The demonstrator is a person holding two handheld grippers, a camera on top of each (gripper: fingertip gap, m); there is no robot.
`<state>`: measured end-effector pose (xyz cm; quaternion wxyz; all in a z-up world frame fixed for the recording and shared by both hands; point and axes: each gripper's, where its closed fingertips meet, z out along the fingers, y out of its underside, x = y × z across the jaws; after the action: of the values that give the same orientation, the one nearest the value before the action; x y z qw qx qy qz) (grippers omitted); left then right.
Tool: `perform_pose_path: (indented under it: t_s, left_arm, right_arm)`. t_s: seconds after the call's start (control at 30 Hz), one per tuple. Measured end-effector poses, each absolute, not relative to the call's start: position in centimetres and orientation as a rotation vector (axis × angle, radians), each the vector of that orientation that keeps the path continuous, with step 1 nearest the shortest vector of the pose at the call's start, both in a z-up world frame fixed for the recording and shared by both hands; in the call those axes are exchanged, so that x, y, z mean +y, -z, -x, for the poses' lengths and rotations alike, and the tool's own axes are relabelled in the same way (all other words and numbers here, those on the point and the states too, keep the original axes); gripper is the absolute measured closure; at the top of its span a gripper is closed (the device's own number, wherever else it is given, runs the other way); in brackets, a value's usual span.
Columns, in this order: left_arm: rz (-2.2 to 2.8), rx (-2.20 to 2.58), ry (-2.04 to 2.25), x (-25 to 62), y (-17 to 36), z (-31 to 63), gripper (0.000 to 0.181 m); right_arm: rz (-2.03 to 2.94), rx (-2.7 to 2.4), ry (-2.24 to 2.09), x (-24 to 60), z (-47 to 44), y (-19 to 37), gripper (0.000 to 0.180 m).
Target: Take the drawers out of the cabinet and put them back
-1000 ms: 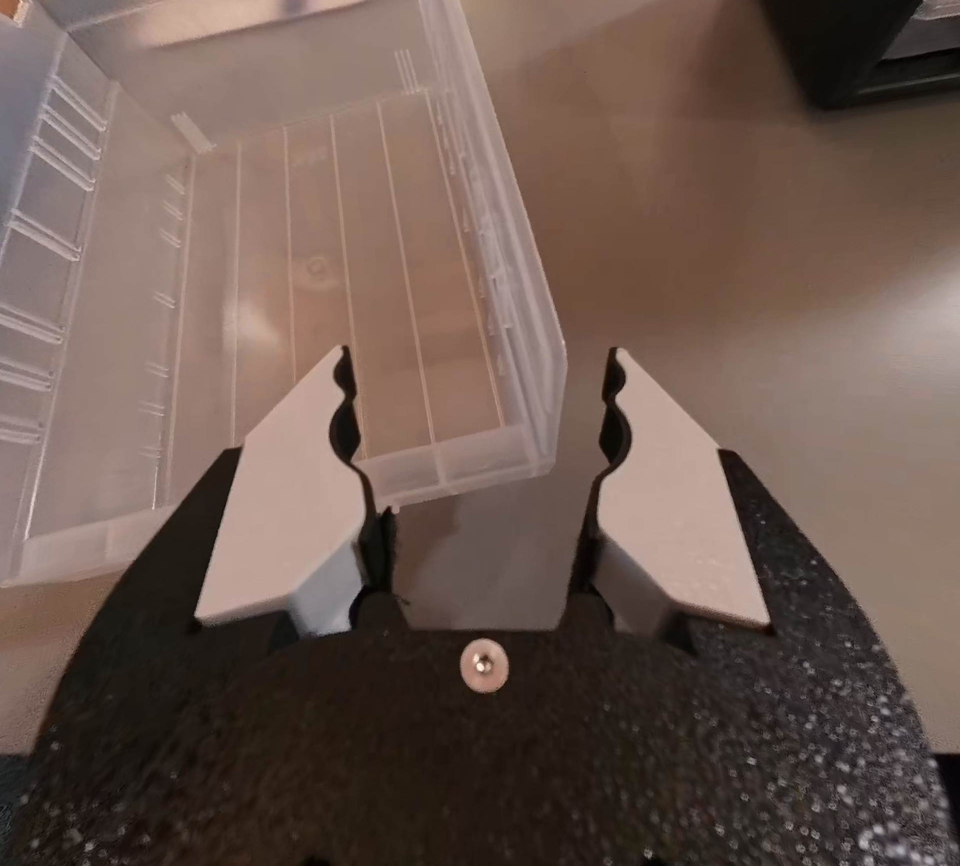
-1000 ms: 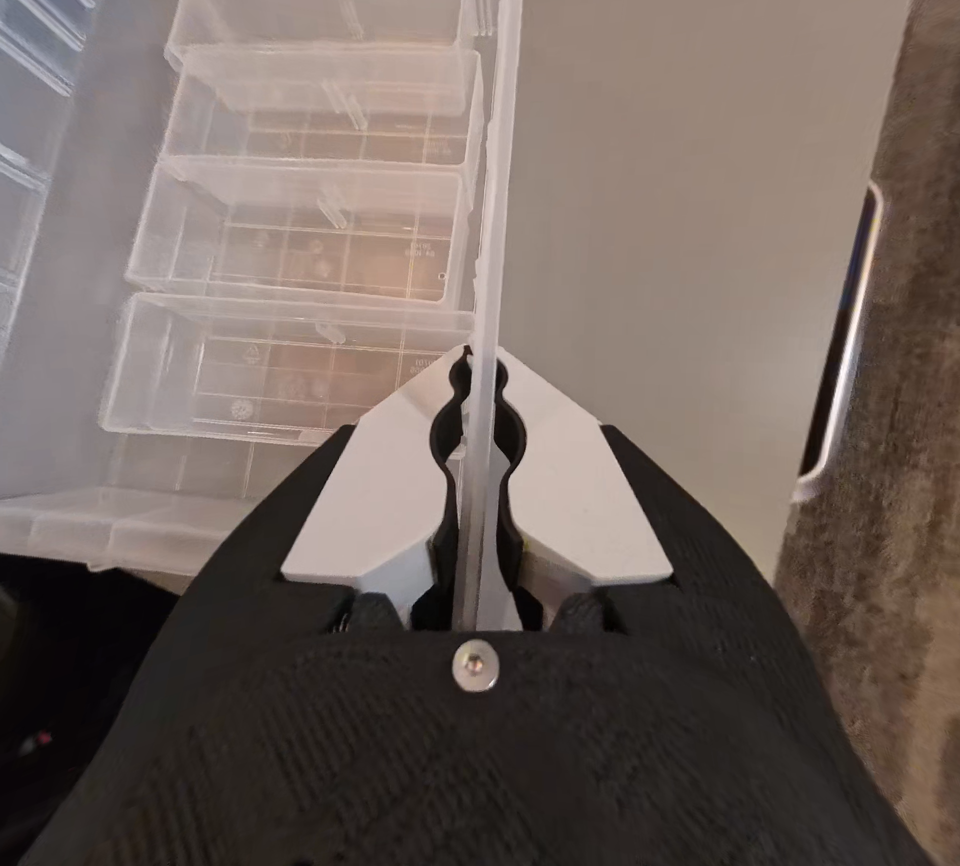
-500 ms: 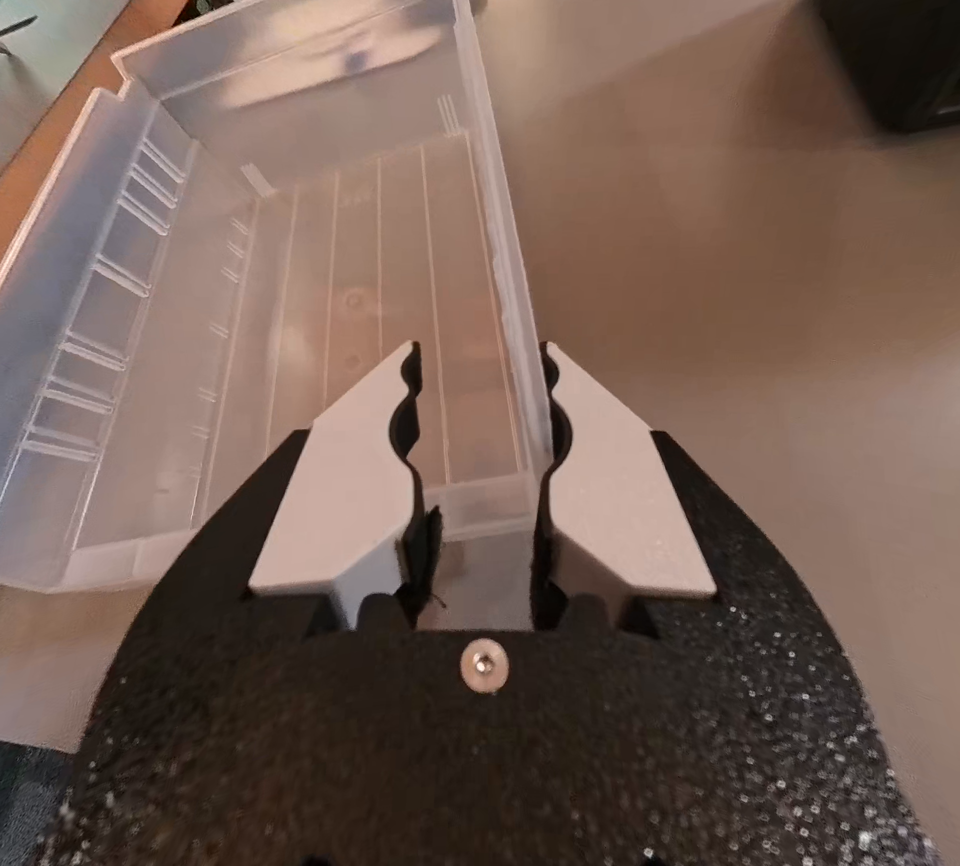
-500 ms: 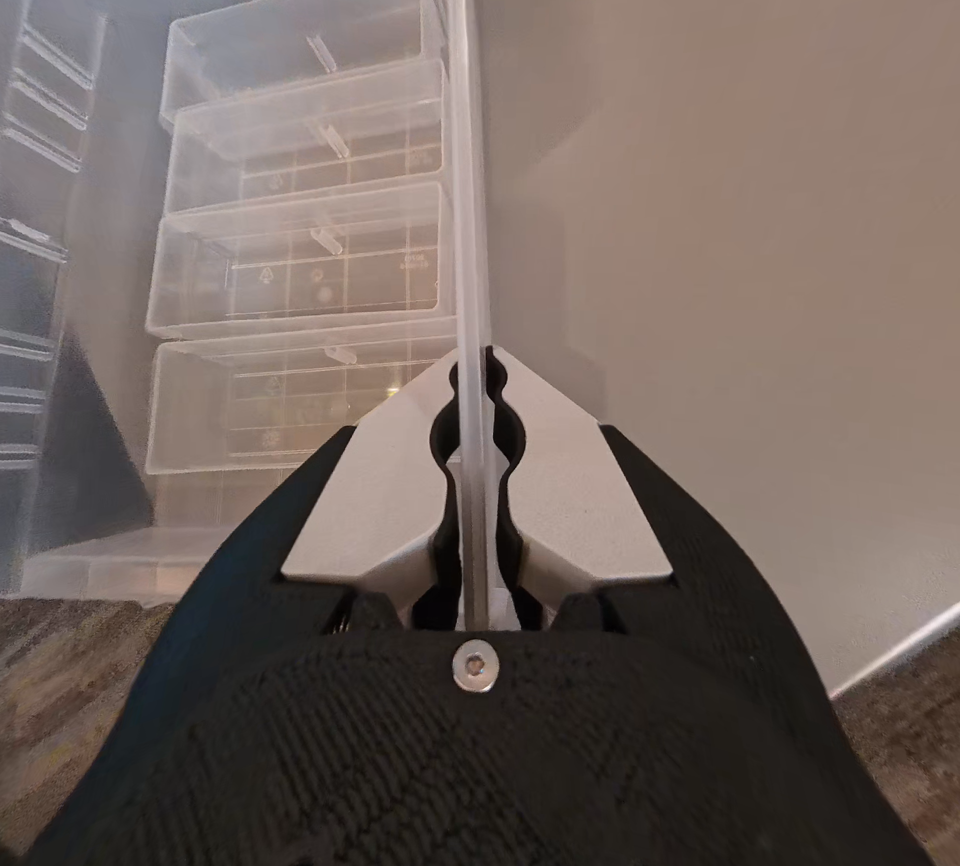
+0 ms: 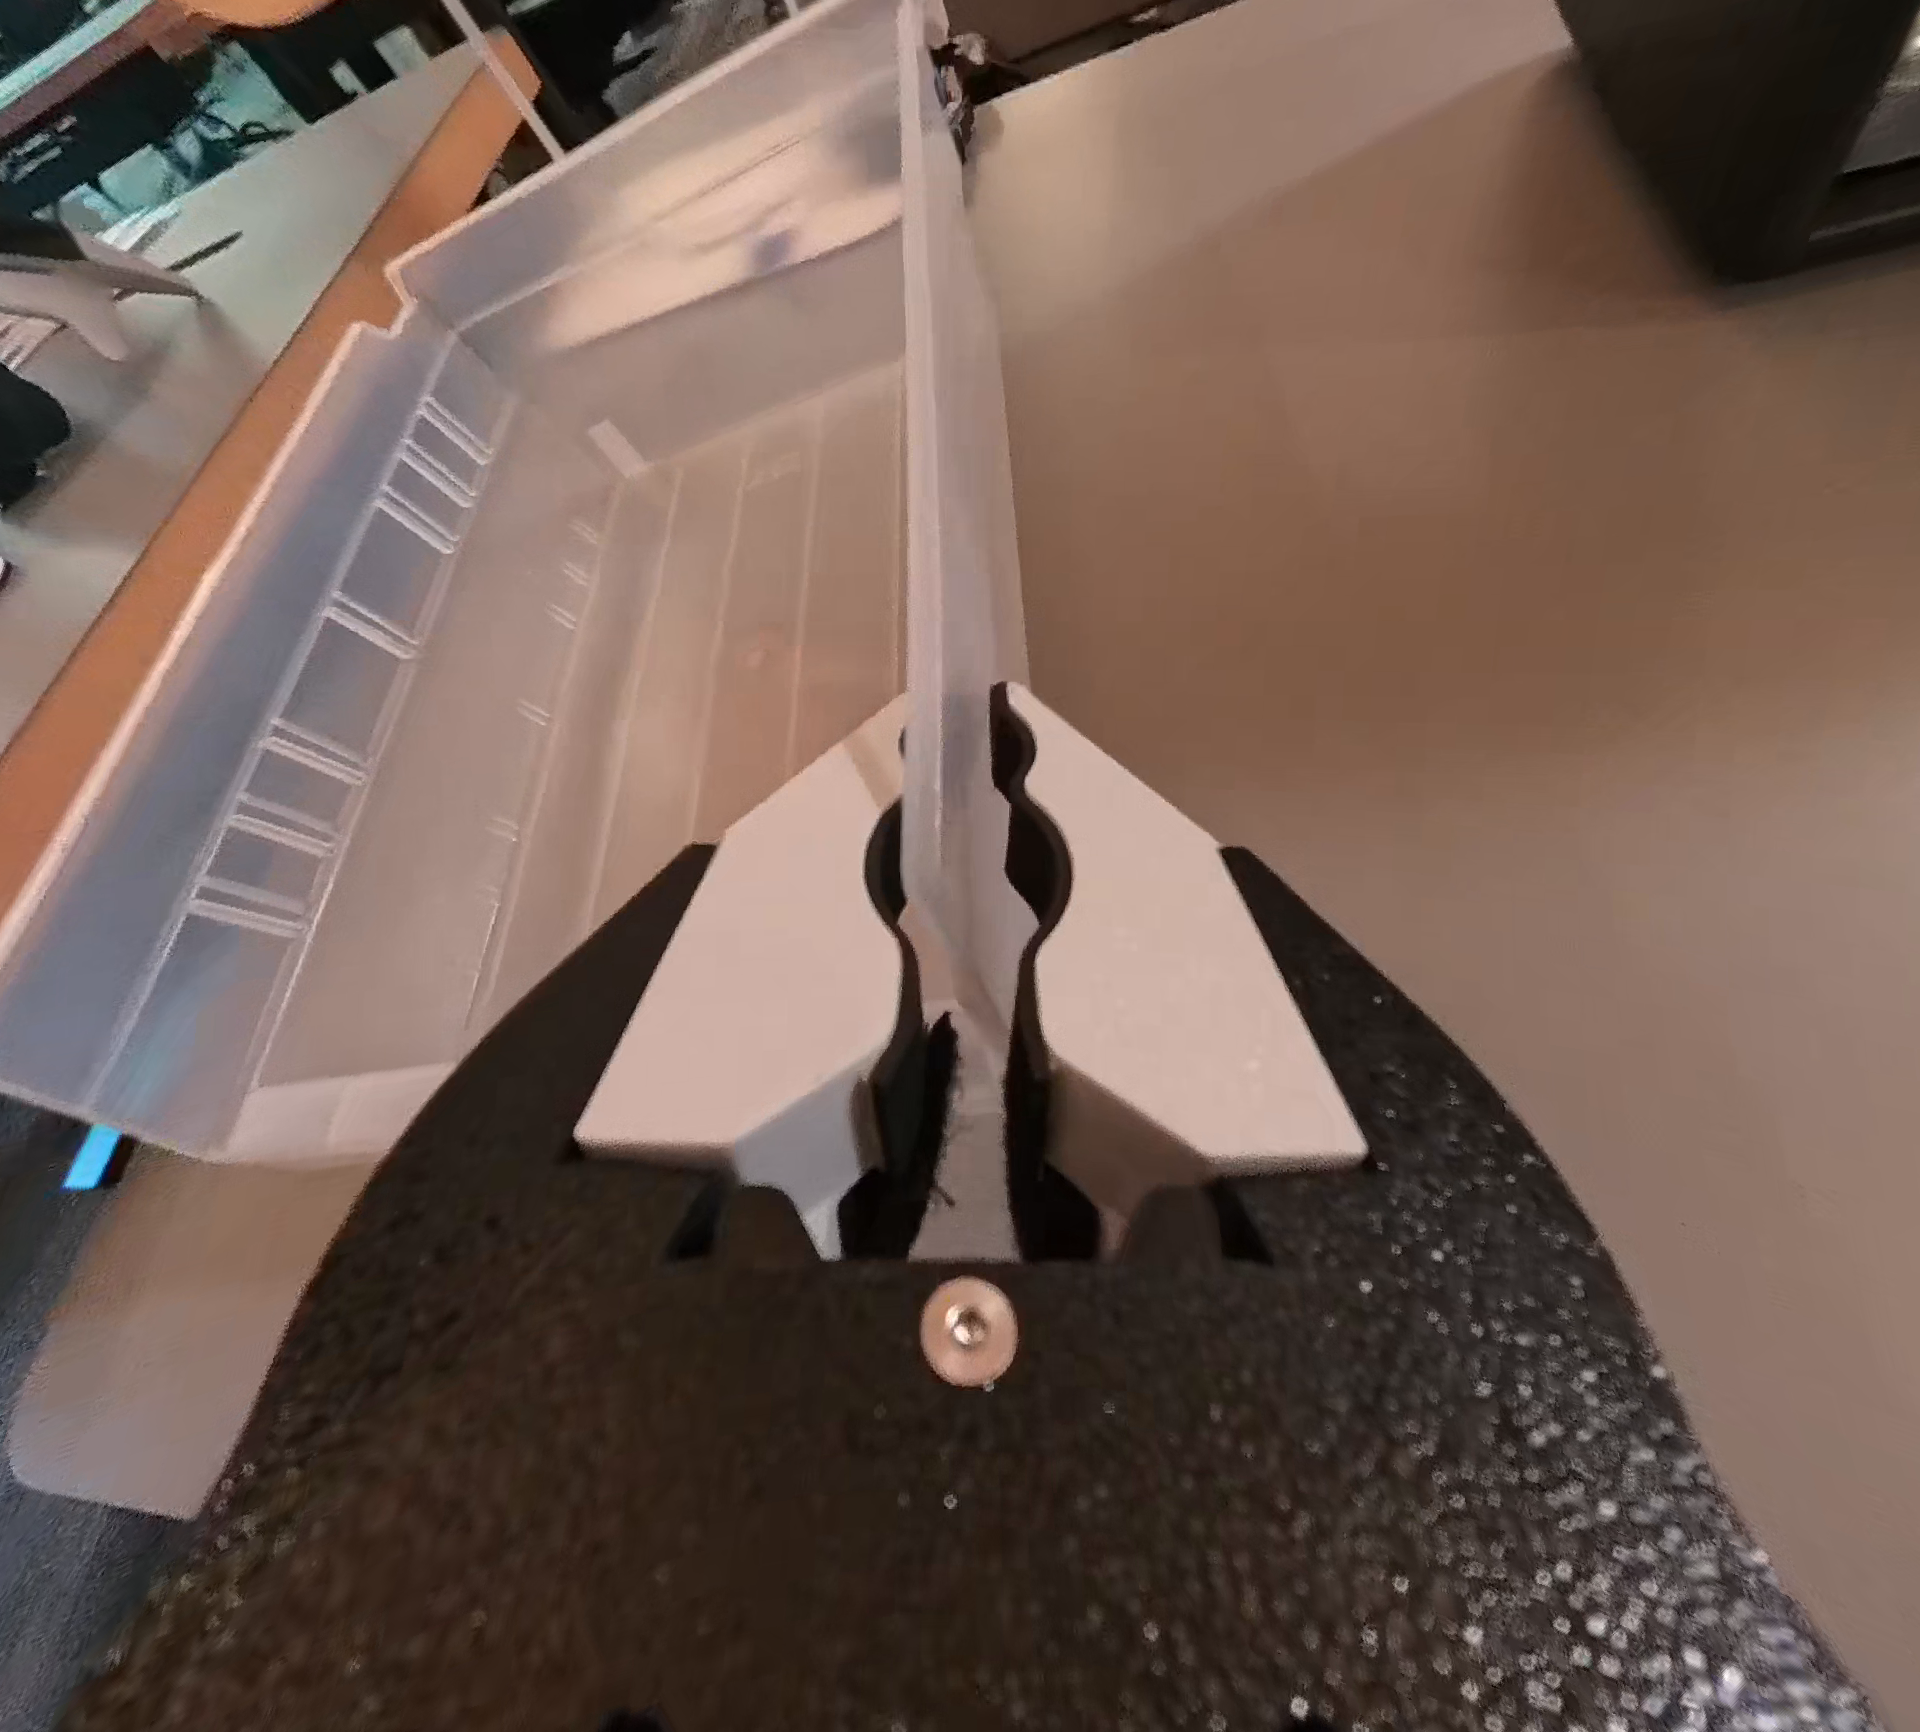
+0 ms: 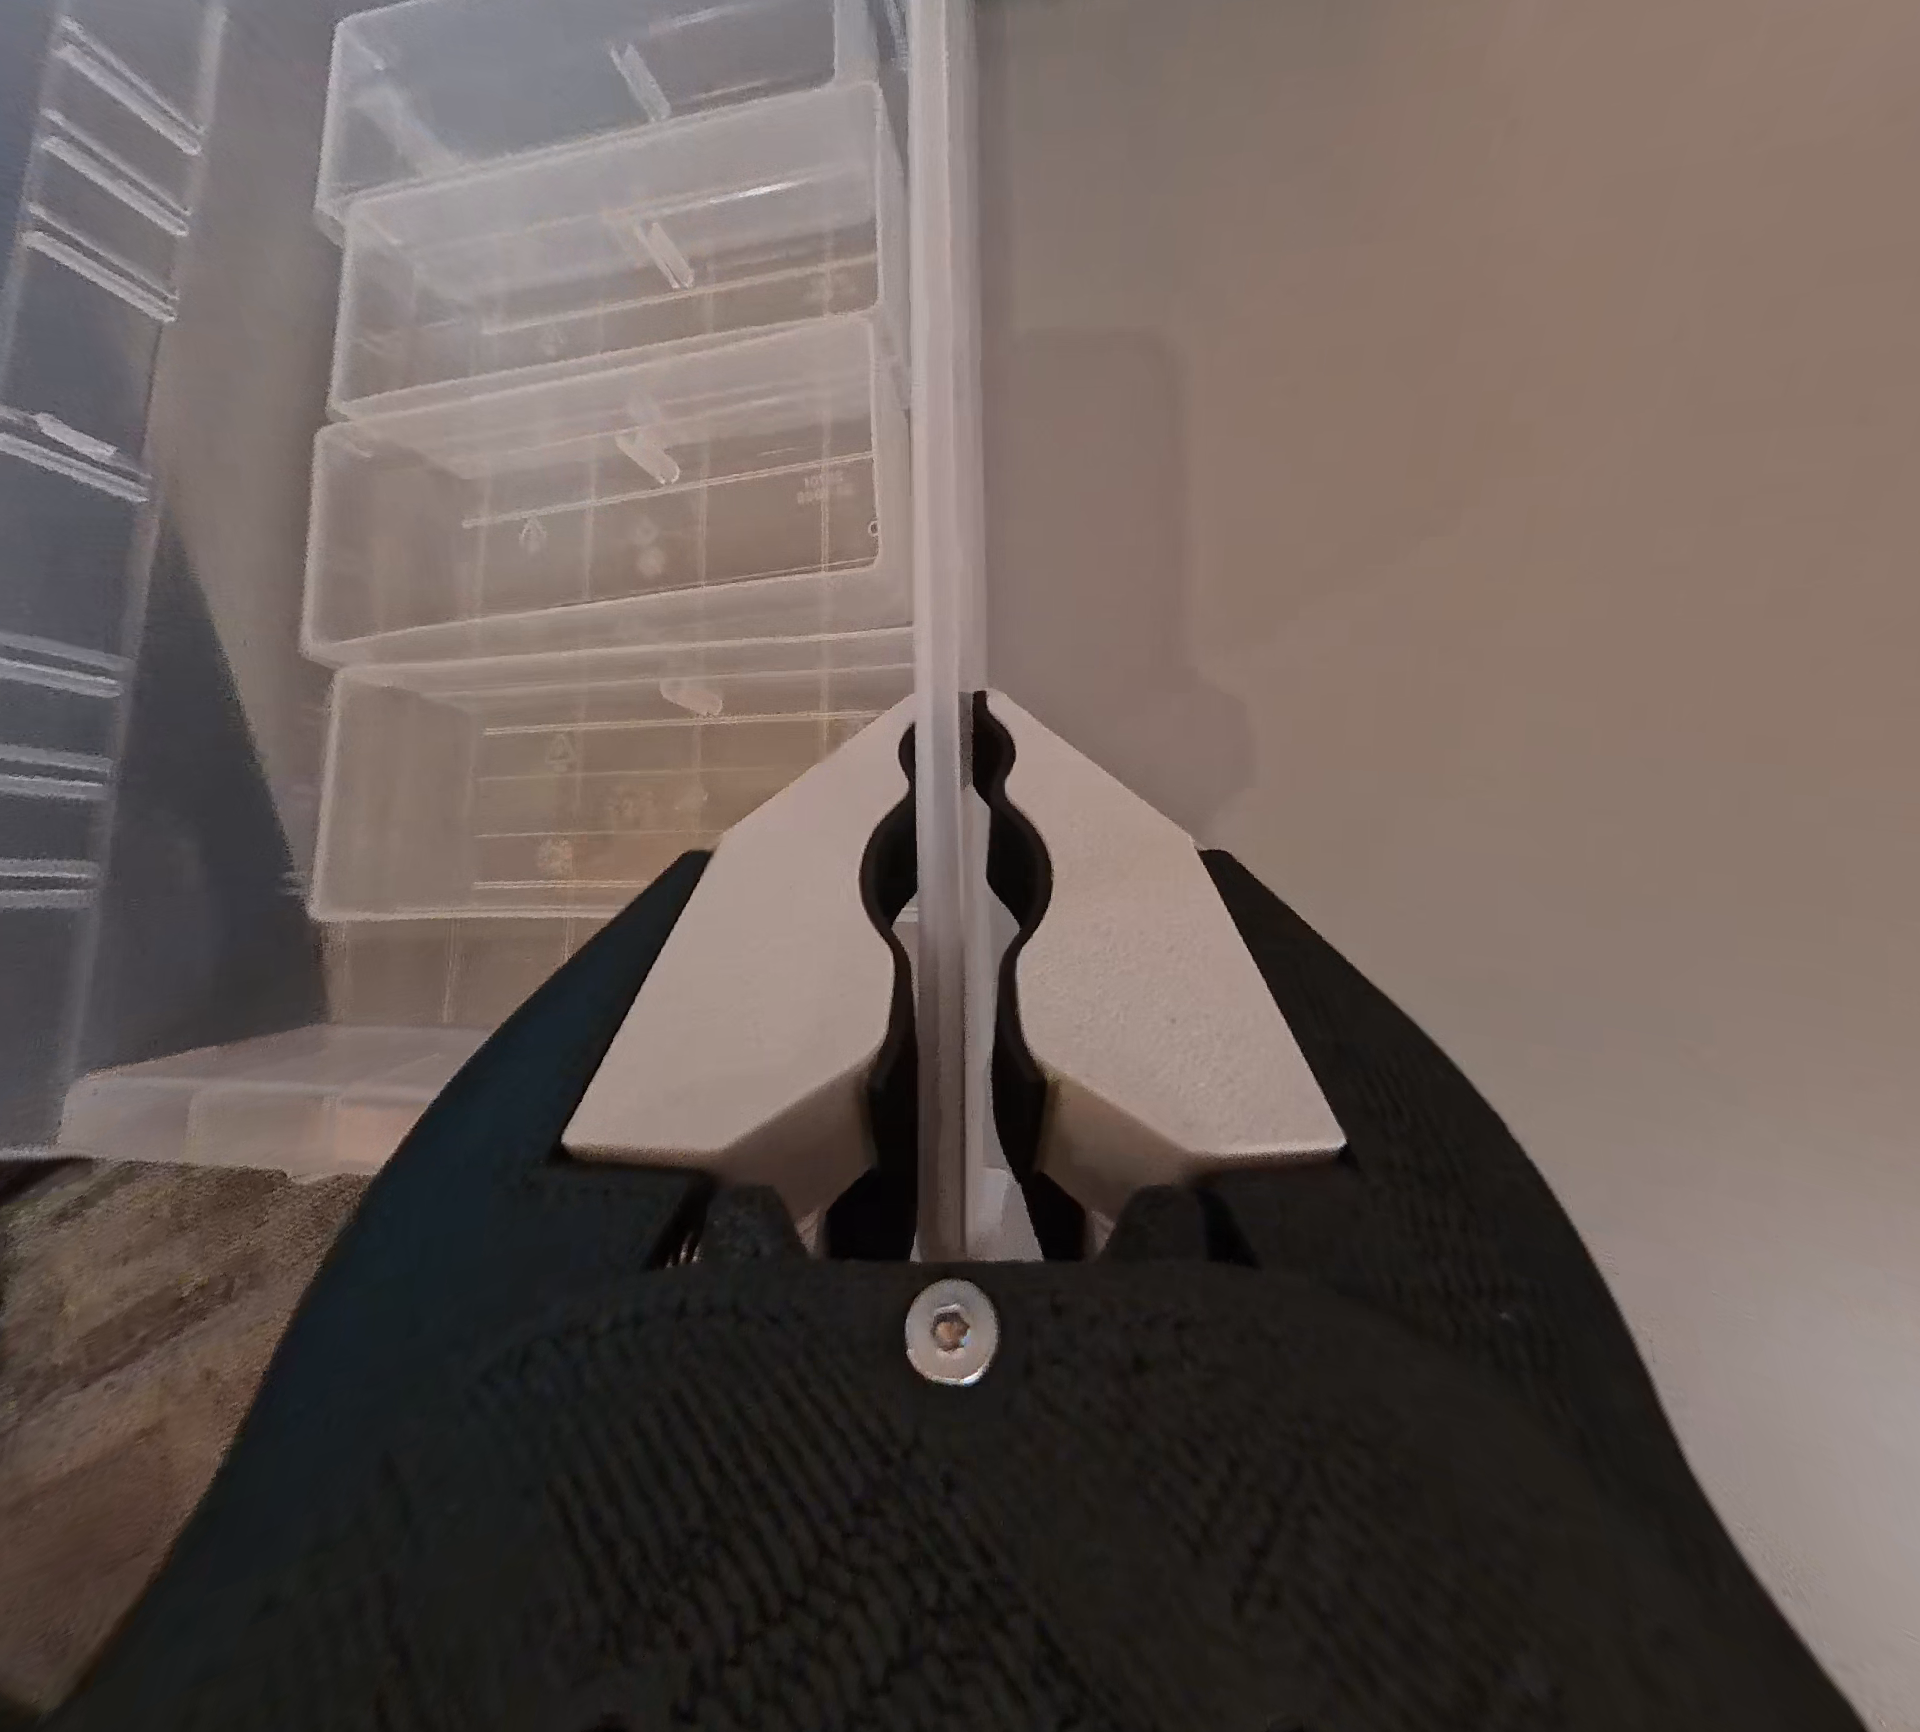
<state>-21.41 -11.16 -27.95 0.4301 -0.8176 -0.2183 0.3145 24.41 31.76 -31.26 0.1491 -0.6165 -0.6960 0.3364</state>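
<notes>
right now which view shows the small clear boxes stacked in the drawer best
The right wrist view: the small clear boxes sit in a row inside a frosted drawer, whose wall the right tool is shut on. The left wrist view shows none of them; the drawer gripped by the left tool there looks empty.

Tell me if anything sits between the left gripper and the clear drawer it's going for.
Nothing does. The left gripper is already shut on the side wall of the clear drawer, with the thin plastic wall running straight between its fingers.

Beige table point(image 5: 1455, 539) w/ black cabinet point(image 5: 1745, 51)
</notes>
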Motion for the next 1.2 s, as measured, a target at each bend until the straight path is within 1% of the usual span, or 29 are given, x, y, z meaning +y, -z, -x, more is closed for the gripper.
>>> perform_pose_path:
  t_s: [0.2,0.37,0.57,0.8,0.97,1.2]
  left_arm:
    - [1.998,-0.499,-0.694,-12.2,26.4,20.8,0.175]
    - [1.958,-0.459,-0.674,-13.7,25.1,20.4,0.175]
    - [1.879,-0.401,-0.705,-15.8,22.1,20.7,0.175]
    - [1.79,-0.359,-0.719,-18.7,19.1,21.4,0.175]
    - [1.762,-0.359,-0.725,-20.7,18.3,21.9,0.175]
    - [1.727,-0.365,-0.745,-22.8,17.9,21.9,0.175]
  right_arm:
    - [1.783,-2.038,-1.034,28.9,-24.4,31.2,0.176]
    - [1.735,-2.073,-1.062,25.8,-21.0,30.7,0.175]
    - [1.669,-2.097,-1.065,21.6,-14.8,29.6,0.176]
    - [1.678,-2.068,-1.066,15.2,-5.4,30.5,0.176]
    - [1.709,-2.036,-1.073,9.5,0.7,31.0,0.176]
    - [1.863,-1.747,-1.049,4.7,9.5,30.9,0.176]
